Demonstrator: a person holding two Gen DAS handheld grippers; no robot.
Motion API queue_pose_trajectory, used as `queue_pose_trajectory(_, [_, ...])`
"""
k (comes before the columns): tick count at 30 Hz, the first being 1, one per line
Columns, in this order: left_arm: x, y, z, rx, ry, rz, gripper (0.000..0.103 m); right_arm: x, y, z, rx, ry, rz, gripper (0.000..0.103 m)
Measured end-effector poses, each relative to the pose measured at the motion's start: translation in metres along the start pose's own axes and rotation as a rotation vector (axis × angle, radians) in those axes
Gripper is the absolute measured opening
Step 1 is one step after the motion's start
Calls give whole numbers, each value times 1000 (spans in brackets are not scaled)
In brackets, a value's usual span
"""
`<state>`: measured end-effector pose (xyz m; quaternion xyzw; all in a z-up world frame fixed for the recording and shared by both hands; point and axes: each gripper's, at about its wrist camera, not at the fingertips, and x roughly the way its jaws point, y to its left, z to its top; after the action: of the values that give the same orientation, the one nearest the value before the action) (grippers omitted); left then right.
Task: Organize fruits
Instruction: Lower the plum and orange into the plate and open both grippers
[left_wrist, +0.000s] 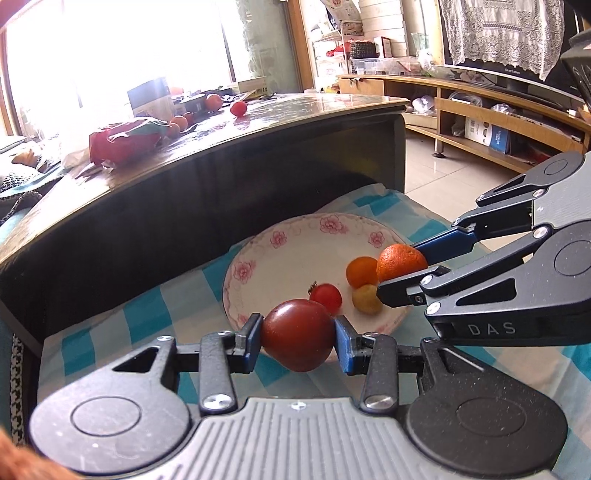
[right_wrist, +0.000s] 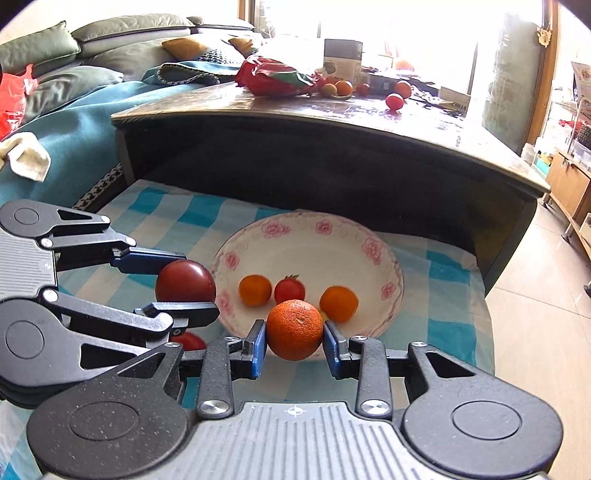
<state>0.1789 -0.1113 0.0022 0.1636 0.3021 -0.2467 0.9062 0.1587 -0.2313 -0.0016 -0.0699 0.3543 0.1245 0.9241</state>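
The plate (right_wrist: 391, 266) already holds about four small fruits, while the left gripper (left_wrist: 298, 338) clamps a dark tomato (left_wrist: 297, 334) and the right gripper (right_wrist: 294, 341) an orange (right_wrist: 294, 328) at its rim, and more fruit (right_wrist: 394, 100) waits on the worktop (right_wrist: 369, 125).

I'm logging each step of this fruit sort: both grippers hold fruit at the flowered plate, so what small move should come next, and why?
Probably lower and open the right gripper: its textured orange mandarin already hangs over the near rim of the white pink-flowered plate, beside smaller fruit lying there. The left gripper, shut on the dark red tomato, sits at the plate's edge and could follow.
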Motion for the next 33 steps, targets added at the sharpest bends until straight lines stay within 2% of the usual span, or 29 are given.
queue_pose_trajectory(14, [52, 21, 23, -40, 0, 47, 49, 43, -23, 33, 10, -44, -40, 27])
queue_pose_trajectory(33, [80, 26, 20, -70, 40, 49, 49, 79, -38, 32, 47, -36, -21, 30])
